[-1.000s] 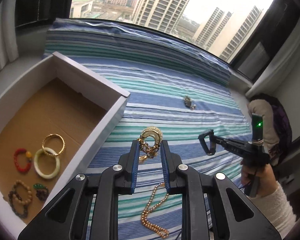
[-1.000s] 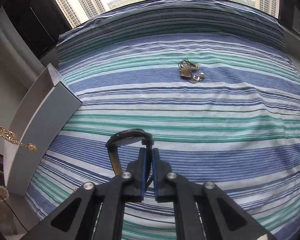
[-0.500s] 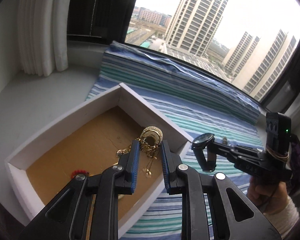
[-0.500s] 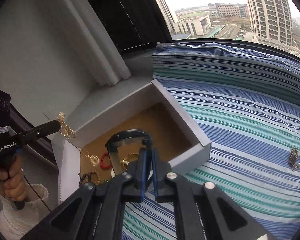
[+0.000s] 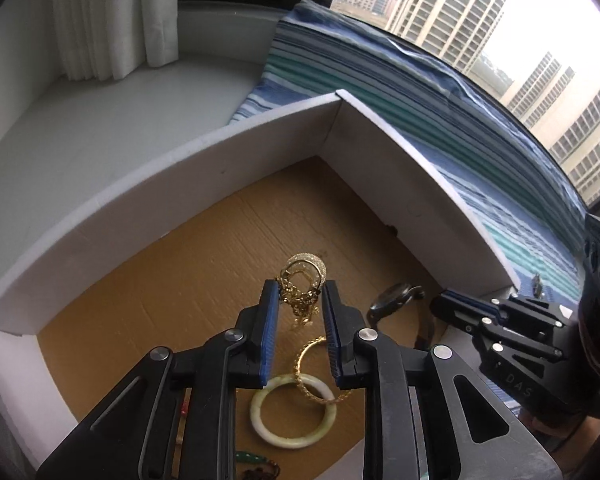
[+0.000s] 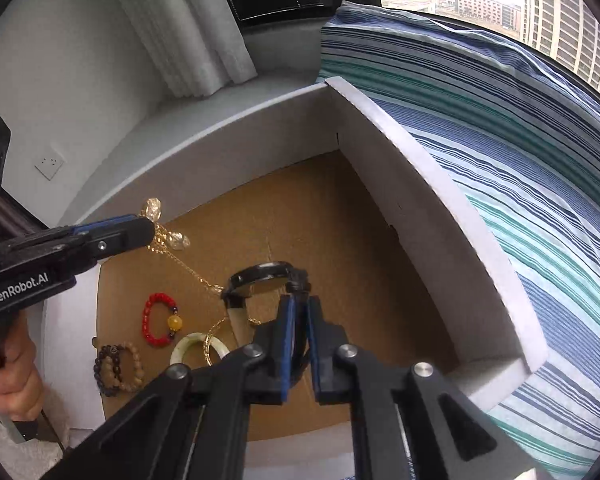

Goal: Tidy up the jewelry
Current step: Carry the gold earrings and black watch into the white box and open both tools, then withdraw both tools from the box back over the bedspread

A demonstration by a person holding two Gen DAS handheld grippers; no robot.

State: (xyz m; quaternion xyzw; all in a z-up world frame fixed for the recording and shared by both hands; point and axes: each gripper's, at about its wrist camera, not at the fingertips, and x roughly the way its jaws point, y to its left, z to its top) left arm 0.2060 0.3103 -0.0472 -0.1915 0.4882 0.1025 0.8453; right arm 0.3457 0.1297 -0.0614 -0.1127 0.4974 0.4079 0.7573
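So at that point I had both grippers over the white foam-walled box with the brown cardboard floor (image 6: 440,200), each carrying a piece. My left gripper (image 5: 300,304) was pinched on a tangled gold chain necklace with a sparkly round pendant (image 5: 302,280); the pads were only a narrow gap apart, had just eased a touch wider, and the bundle still sat between them, with a strand trailing down toward the box floor. My right gripper (image 6: 298,316) had its pads nearly together, gripping the strap of a black wristwatch (image 6: 266,278) that hung over the middle of the box. Already lying on the cardboard were a pale green jade bangle (image 5: 294,412) with a thin gold bangle (image 5: 316,372) overlapping it, a red bead bracelet with one amber bead (image 6: 159,320) and a brown wooden bead bracelet (image 6: 118,368), all bunched near the box's near end. Out on the blue and green striped bedspread (image 6: 540,168) I could only make out one small metal piece (image 5: 536,284) just past the box wall, too tiny to say what. My guess: most of the sorting was done, with these two pieces to set down and that last bit to fetch.
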